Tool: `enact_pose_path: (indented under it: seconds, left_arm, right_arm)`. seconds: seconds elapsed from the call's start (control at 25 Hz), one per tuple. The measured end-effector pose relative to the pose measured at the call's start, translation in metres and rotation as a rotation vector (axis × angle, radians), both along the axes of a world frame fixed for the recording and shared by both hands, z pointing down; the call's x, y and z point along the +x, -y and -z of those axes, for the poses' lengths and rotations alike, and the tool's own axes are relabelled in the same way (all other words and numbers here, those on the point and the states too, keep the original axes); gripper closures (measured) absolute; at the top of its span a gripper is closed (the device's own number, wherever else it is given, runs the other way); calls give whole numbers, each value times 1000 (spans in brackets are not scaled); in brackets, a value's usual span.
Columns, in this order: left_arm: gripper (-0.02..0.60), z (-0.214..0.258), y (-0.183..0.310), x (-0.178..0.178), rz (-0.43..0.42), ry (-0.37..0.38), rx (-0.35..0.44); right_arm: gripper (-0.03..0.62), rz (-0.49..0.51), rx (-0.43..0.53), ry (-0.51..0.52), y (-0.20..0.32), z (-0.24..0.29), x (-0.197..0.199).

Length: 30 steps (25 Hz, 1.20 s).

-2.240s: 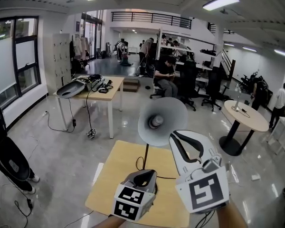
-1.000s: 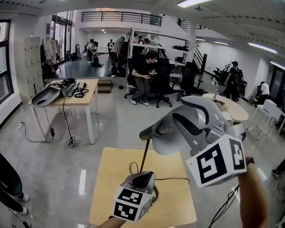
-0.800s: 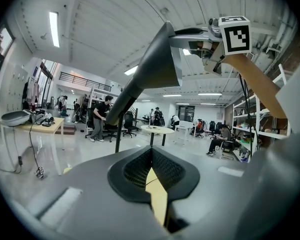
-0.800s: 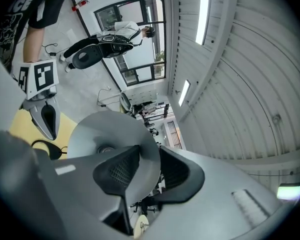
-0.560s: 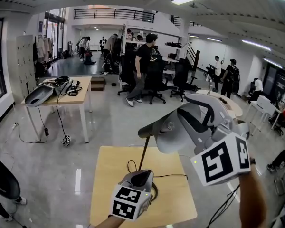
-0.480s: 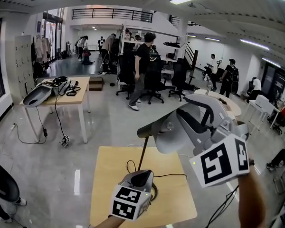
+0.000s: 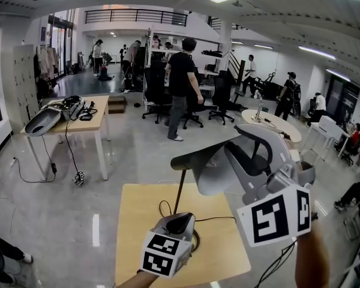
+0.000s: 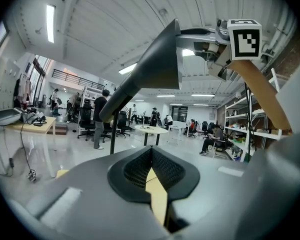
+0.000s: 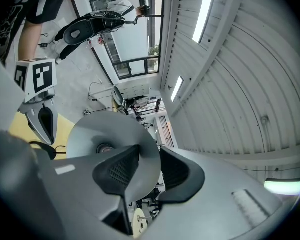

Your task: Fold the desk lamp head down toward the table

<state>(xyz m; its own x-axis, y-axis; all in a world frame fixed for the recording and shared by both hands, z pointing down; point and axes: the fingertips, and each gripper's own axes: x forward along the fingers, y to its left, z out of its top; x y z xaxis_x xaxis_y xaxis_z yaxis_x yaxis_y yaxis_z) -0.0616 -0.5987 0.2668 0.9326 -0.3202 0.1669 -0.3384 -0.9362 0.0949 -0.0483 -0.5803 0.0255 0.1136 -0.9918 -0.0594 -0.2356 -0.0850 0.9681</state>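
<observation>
The smooth grey cone-shaped lamp head (image 7: pixel 204 164) sat high on a thin black pole (image 7: pixel 179 194) over the yellow wooden table (image 7: pixel 141 221), its round rim pinched by the right gripper (image 9: pixel 146 159), whose jaws had just been closing, while the left gripper (image 8: pixel 151 156) had its jaws together.

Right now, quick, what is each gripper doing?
Left gripper: closed, empty.
Right gripper: jaws just closed, holding the lamp shade.
</observation>
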Motion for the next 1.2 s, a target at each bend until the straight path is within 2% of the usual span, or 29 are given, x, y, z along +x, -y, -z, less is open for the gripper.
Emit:
enact_pose_path:
  seconds: [0.4, 0.64, 0.92, 1.2]
  left_arm:
    - [571, 10, -12, -1, 28, -23, -11]
    - [571, -11, 14, -4, 39, -32, -19]
    - [571, -3, -4, -8, 57, -34, -15]
    - [571, 17, -27, 23, 72, -41, -22]
  right_arm:
    - [447, -54, 76, 21, -28, 4, 7]
    - [441, -91, 105, 68, -9, -18, 7]
    - [437, -100, 149, 77, -35, -15, 5]
    - [436, -114, 202, 98, -67, 2, 43]
